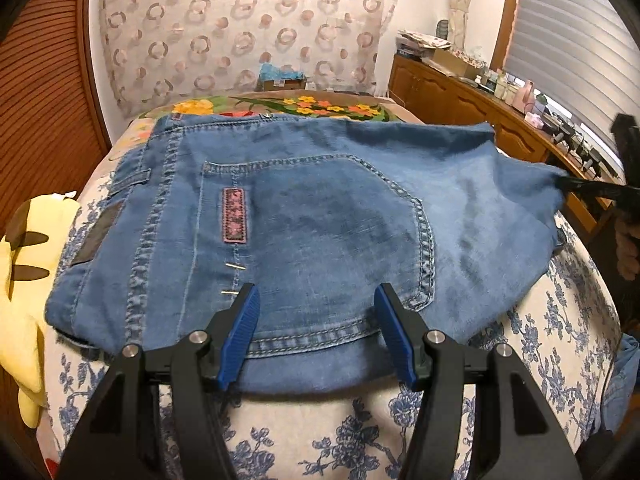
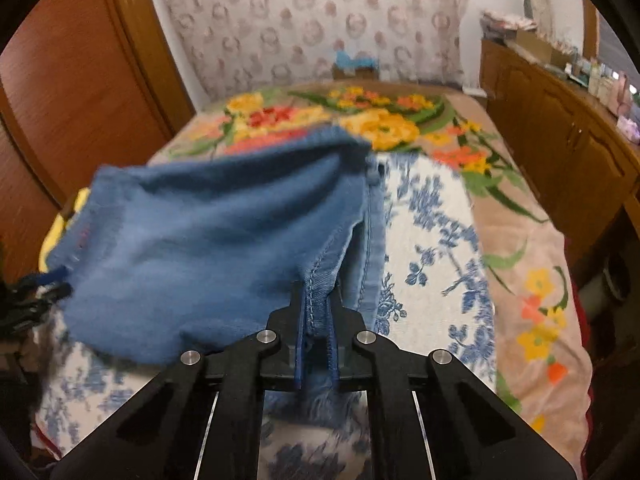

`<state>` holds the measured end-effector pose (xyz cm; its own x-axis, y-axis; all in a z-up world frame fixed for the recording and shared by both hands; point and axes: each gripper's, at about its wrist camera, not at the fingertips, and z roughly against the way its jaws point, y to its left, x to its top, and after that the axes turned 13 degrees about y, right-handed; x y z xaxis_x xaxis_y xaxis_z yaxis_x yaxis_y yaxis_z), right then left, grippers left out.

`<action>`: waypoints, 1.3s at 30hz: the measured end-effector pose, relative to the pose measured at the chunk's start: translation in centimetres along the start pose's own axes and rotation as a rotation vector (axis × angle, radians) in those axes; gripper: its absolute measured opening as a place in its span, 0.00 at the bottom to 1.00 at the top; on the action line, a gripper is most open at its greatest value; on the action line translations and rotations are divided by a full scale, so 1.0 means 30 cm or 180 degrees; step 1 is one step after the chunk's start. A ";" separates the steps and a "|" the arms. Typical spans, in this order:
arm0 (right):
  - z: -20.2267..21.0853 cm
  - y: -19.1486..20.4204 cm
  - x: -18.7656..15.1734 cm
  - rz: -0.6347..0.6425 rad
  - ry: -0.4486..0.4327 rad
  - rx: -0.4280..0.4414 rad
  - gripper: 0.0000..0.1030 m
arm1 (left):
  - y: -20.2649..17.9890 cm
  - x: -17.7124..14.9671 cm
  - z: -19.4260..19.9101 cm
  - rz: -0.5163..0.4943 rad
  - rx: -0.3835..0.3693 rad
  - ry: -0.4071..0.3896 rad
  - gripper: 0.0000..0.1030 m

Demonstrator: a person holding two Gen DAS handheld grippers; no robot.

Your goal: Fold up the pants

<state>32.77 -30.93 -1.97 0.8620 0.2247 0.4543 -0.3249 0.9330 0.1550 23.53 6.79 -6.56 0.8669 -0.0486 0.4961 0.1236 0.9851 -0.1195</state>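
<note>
Blue denim pants (image 1: 312,216) lie folded on the bed, back pocket up, waistband to the left. My left gripper (image 1: 316,300) is open, its blue-padded fingers (image 1: 244,320) hovering over the near edge of the pants and holding nothing. My right gripper (image 2: 316,300) is shut on a seamed edge of the pants (image 2: 208,248) and lifts the cloth off the bed. The right gripper also shows in the left wrist view (image 1: 576,186), pinching the right end of the pants.
The bed has a blue floral cover (image 1: 320,440) and a bright flowered blanket (image 2: 532,248). A yellow plush toy (image 1: 24,272) lies at the left edge. A wooden dresser (image 1: 472,108) with clutter runs along the right. A wooden door (image 2: 80,80) is at the left.
</note>
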 end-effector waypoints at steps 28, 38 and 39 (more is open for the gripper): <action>-0.086 0.063 -0.214 -0.0156 0.0202 -0.0476 0.40 | 0.316 -0.071 0.100 0.0604 0.0485 -0.0200 0.58; -0.088 0.062 -0.249 -0.0103 0.0000 -0.0489 0.41 | 0.487 -0.092 0.062 0.1119 0.0595 -0.0101 0.58; -0.087 0.064 -0.248 -0.0099 -0.0007 -0.0490 0.41 | 0.491 -0.094 0.051 0.1148 0.0590 -0.0072 0.58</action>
<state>26.75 -30.08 -7.36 0.8699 0.1945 0.4532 -0.2344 0.9716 0.0329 22.18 21.69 -8.40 0.8275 0.3073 0.4698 -0.2776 0.9514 -0.1333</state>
